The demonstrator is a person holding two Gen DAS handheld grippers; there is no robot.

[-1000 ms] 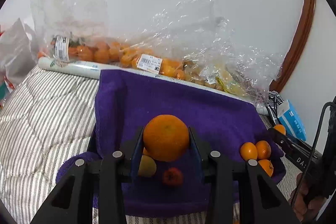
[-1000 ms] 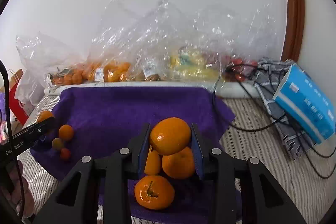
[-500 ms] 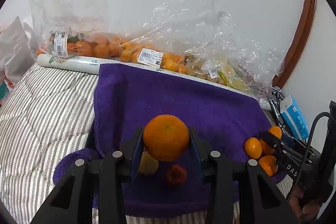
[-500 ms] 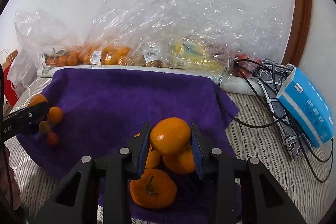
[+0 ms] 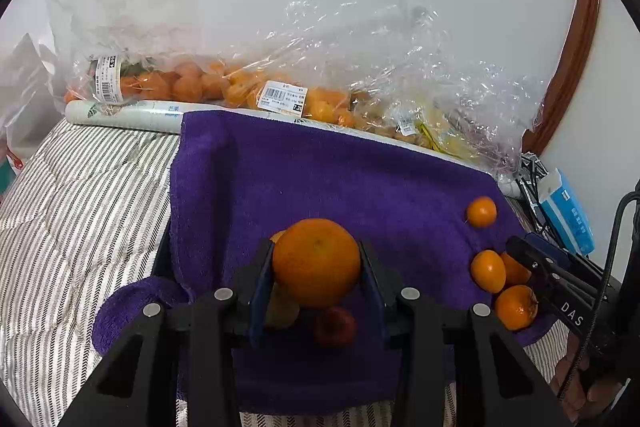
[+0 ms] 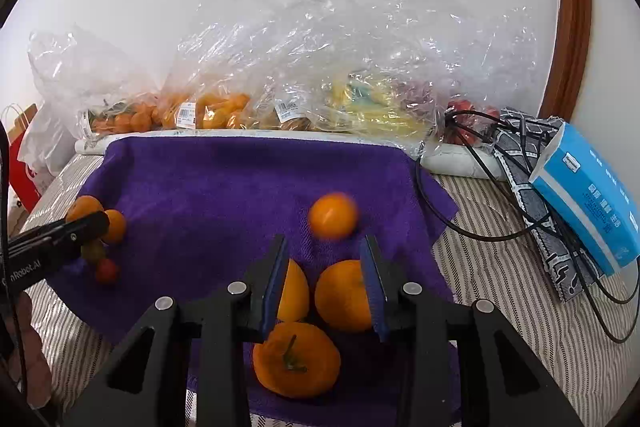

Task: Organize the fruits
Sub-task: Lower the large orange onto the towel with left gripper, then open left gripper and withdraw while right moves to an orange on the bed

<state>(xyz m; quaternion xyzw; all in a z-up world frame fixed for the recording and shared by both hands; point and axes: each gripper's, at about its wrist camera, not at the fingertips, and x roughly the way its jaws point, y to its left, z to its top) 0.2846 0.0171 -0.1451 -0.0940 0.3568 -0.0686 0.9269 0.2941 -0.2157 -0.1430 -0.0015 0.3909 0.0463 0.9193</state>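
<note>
My left gripper is shut on a large orange above the purple towel. A yellow-green fruit and a small red fruit lie under it. My right gripper is open and empty. A blurred orange sits on the towel just beyond its fingertips; in the left wrist view it lies apart from the pile. Three oranges lie under the right gripper. The left gripper shows at the left of the right wrist view.
Clear plastic bags of oranges and yellow fruit line the wall behind the towel. A blue tissue box, black cables and a patterned cloth lie on the right. Striped bedding surrounds the towel.
My right gripper has opened and let go of its orange, which now lies on the towel ahead of the fingers. The left gripper still holds its orange.
</note>
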